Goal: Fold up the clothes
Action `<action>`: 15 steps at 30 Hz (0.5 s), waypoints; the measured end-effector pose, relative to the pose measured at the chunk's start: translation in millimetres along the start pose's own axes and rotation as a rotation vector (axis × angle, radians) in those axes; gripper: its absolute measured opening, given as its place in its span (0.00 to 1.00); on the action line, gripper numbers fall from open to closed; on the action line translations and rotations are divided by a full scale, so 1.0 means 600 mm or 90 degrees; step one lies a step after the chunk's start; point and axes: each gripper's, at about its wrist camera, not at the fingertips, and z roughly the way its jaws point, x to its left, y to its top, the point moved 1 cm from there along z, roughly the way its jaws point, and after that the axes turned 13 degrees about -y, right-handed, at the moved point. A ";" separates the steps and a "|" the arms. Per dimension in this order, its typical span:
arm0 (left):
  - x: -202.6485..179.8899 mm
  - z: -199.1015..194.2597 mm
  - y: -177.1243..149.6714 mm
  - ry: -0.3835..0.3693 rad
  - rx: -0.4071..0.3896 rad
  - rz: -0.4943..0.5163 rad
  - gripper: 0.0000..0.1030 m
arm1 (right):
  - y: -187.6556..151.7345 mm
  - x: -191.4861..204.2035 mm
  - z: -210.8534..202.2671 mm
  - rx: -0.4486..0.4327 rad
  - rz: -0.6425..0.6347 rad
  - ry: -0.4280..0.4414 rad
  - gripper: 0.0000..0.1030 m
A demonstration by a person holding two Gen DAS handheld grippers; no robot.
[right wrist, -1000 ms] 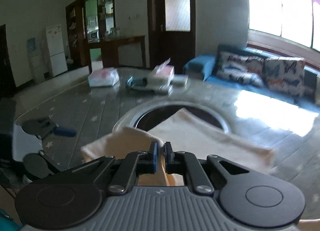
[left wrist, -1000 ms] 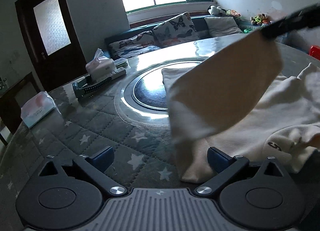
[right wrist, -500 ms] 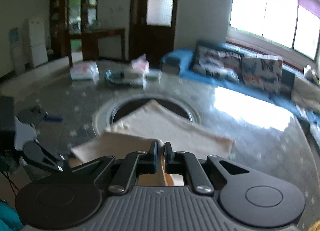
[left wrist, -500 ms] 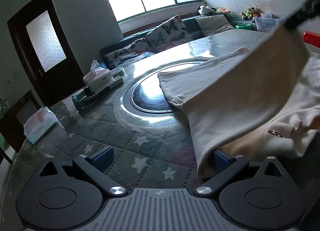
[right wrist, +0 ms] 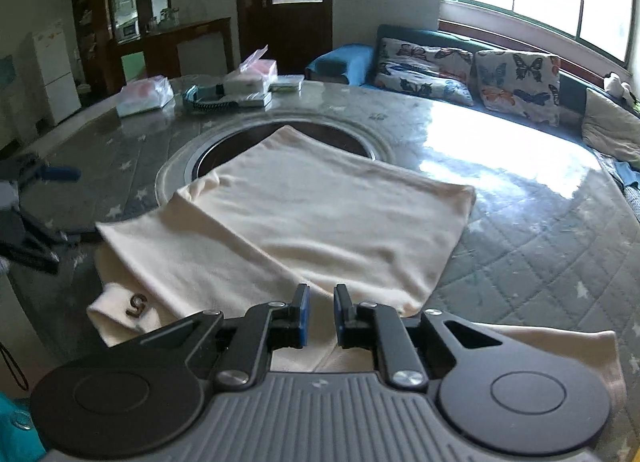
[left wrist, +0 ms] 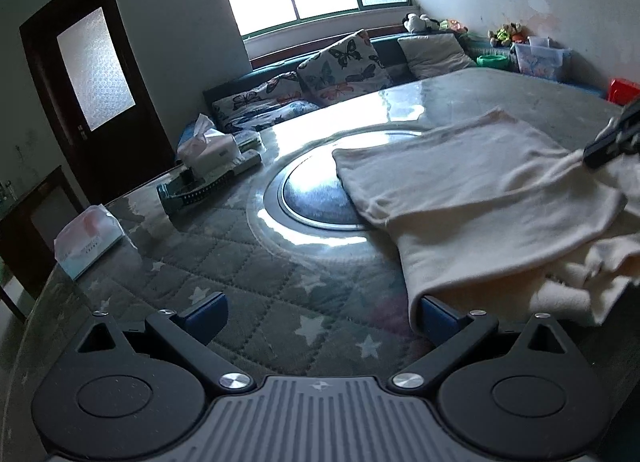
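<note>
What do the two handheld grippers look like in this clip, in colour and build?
Both match: the left gripper and right gripper have black linkage arms with silver pivot screws, blue finger pads, two round black discs and a grey ribbed centre plate. No sleeves or cables are visible.

A: Left gripper [left wrist: 320,314]?
B: Jaws wide apart, nothing between. Right pad touches cream garment [left wrist: 480,202].
A: Garment?
B: Folded over, right side of table [left wrist: 240,262]; tissue box [left wrist: 208,148] far left.
</note>
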 end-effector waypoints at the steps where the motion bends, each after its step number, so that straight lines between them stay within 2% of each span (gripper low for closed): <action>1: 0.002 -0.001 0.002 0.001 -0.001 -0.002 0.98 | -0.002 0.002 0.005 0.002 -0.002 0.002 0.12; 6: 0.012 -0.003 0.014 0.005 -0.009 -0.014 0.98 | -0.015 -0.002 0.042 0.027 0.010 0.000 0.12; 11: 0.023 -0.006 0.025 0.010 -0.016 -0.026 0.98 | -0.022 0.002 0.031 0.021 0.000 0.004 0.15; 15: 0.007 0.010 0.047 -0.017 -0.027 -0.021 0.98 | -0.027 0.005 0.019 0.013 -0.010 0.009 0.26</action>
